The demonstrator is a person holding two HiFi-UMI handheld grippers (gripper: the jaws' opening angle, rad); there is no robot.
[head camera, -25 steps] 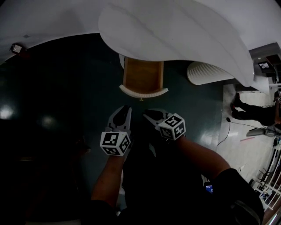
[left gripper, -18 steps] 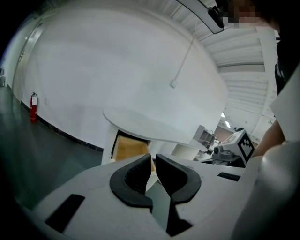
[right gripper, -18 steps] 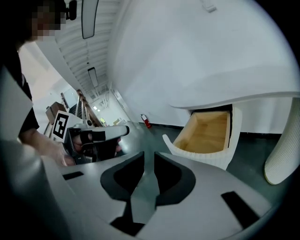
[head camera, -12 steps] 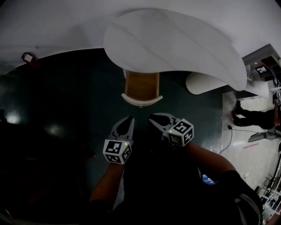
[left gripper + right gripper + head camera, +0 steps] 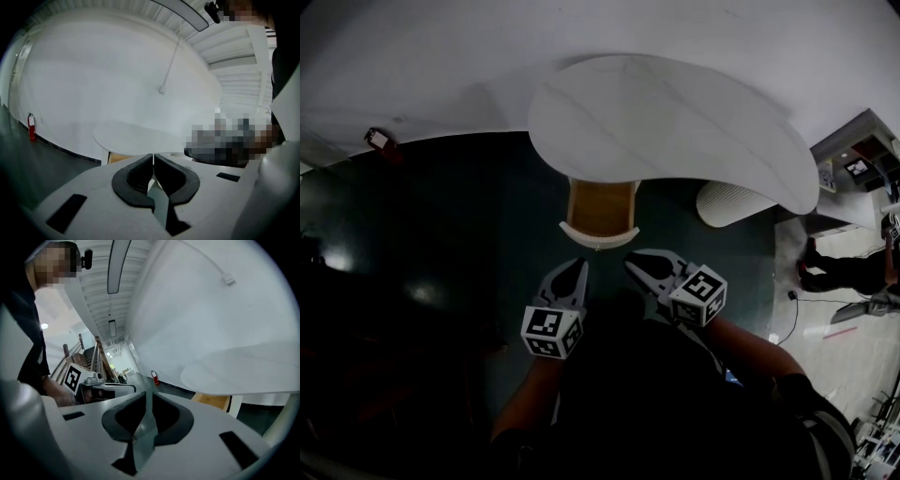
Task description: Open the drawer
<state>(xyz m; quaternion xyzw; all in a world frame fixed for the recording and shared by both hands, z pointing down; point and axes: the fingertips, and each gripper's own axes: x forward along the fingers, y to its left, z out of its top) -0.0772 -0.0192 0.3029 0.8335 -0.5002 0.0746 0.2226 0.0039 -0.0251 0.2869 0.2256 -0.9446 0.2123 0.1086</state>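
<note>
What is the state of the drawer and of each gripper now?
drawer: open, pulled out from under the white table.
left gripper: jaws have just been closing, now together, nothing between them.
right gripper: jaws together, nothing between them.

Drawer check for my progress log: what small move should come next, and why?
Probably rest both hands: the drawer already stands pulled out under the white table, wooden inside showing; the left gripper, fingers just closed on nothing, and the shut, empty right gripper sit short of it.
</note>
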